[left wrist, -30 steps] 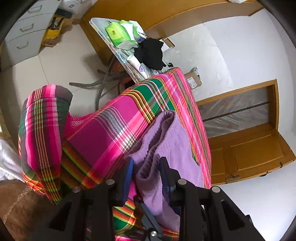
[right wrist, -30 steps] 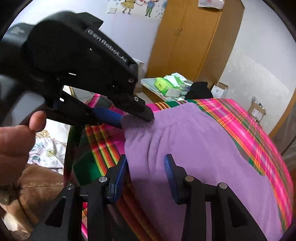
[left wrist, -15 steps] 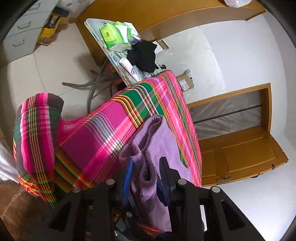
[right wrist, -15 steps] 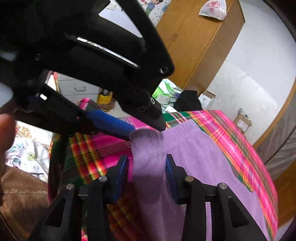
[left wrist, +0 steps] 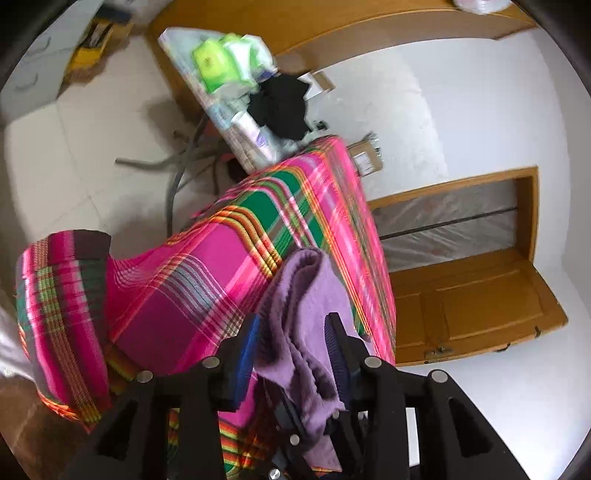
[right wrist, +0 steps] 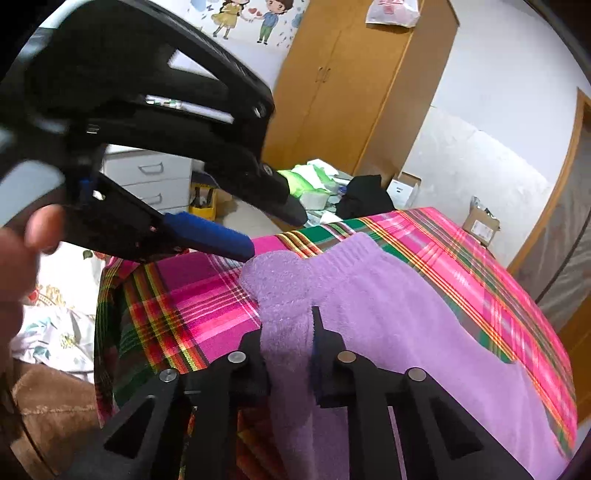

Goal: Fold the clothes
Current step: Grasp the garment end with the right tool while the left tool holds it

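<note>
the lilac fleece garment [right wrist: 388, 314] lies along the near edge of the plaid-covered table [right wrist: 461, 251], its corner now bunched in the closing right gripper [right wrist: 286, 332], which stood apart a moment ago. the left gripper [left wrist: 291, 354] is opening, fleece loose between its jaws, so the hold looks to be passing across. only the right view shows the garment spread flat and a hand [right wrist: 22, 254].

Home bedroom. Evidence: tall wooden wardrobe [right wrist: 354, 92] at upper centre; cartoon wall stickers [right wrist: 251, 18] at top; white drawer unit [right wrist: 151, 177] at centre left; bright plaid cover [right wrist: 461, 266] across centre; floral bedding [right wrist: 55, 332] at lower left; cluttered folding table [left wrist: 221, 96] at upper centre of left view.
</note>
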`<state>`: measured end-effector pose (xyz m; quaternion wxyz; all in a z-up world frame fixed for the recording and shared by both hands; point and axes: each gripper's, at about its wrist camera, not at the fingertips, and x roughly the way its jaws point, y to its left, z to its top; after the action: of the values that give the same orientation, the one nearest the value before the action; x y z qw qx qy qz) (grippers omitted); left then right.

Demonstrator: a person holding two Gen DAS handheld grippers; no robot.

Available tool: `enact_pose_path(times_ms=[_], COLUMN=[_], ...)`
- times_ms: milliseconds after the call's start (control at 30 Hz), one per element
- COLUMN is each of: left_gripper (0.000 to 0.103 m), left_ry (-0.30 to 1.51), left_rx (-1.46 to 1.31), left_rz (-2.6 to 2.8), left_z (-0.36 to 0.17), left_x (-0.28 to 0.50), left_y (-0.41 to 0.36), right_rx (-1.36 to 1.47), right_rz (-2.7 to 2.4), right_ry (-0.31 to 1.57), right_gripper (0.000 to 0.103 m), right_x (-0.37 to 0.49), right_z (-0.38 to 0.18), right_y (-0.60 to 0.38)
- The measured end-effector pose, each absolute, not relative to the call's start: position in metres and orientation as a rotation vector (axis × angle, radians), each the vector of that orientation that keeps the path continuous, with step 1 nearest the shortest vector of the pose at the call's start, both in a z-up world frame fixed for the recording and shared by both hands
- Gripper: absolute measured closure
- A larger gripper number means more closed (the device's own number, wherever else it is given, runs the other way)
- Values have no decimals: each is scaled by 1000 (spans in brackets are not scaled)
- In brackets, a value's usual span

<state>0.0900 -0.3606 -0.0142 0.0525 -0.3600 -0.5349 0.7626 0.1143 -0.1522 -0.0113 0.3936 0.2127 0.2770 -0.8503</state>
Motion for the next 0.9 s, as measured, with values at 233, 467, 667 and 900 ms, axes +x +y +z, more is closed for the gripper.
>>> enact_pose_path(times_ms=[233,467,667,900], left_gripper=[65,65,76,83], left_ry=[-1557,-1592,-1564,-1572], left_rx=[-1205,-1256,-1310,-1296], left_rz=[2264,2100,2049,2062], left_z=[-20,-34,-40,-40], left_x=[65,40,22,28], left_y=[-356,-352,-346,-352], right_rx=[501,489,491,509], right_rz=[-2187,-2191,-2176,-2162], right_ry=[637,608,600,609], right_gripper=[92,93,93,94], right_x=[119,121,115,116], right_z=[-1,2,5,7], right_y=[-141,-127,-125,-129])
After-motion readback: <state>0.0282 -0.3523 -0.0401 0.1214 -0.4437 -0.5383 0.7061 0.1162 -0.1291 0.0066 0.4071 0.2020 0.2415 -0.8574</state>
